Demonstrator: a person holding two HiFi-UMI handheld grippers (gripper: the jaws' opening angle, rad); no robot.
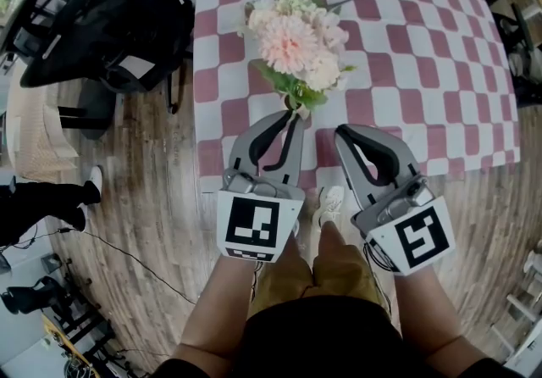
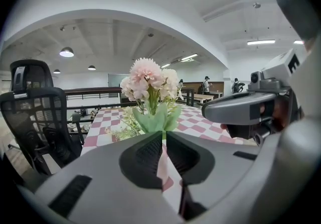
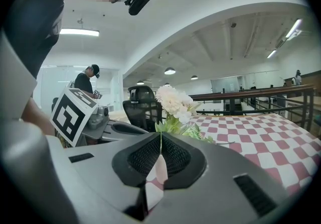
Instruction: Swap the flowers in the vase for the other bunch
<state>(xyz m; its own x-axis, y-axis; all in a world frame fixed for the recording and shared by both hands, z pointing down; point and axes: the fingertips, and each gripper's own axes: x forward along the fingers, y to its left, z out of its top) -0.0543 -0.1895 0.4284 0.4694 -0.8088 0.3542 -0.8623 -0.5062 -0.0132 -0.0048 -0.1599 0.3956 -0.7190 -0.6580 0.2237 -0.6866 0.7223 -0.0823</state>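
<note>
A bunch of pink and white flowers (image 1: 292,46) stands upright near the front edge of the checked table (image 1: 423,54). My left gripper (image 1: 295,113) reaches in at its base, jaws shut on the green stems (image 2: 163,135) just under the leaves. In the left gripper view the blooms (image 2: 148,80) rise straight above the tips. A second bunch (image 1: 292,2) of small pale flowers and ferns lies flat on the cloth behind it. My right gripper (image 1: 343,132) sits shut a little right of the stems, holding nothing. No vase shows in any view.
A black mesh office chair (image 1: 102,20) stands left of the table, on the wooden floor. Someone's legs and white shoe (image 1: 91,183) are further left. The table's near edge (image 1: 254,186) runs just under both grippers, above my knees.
</note>
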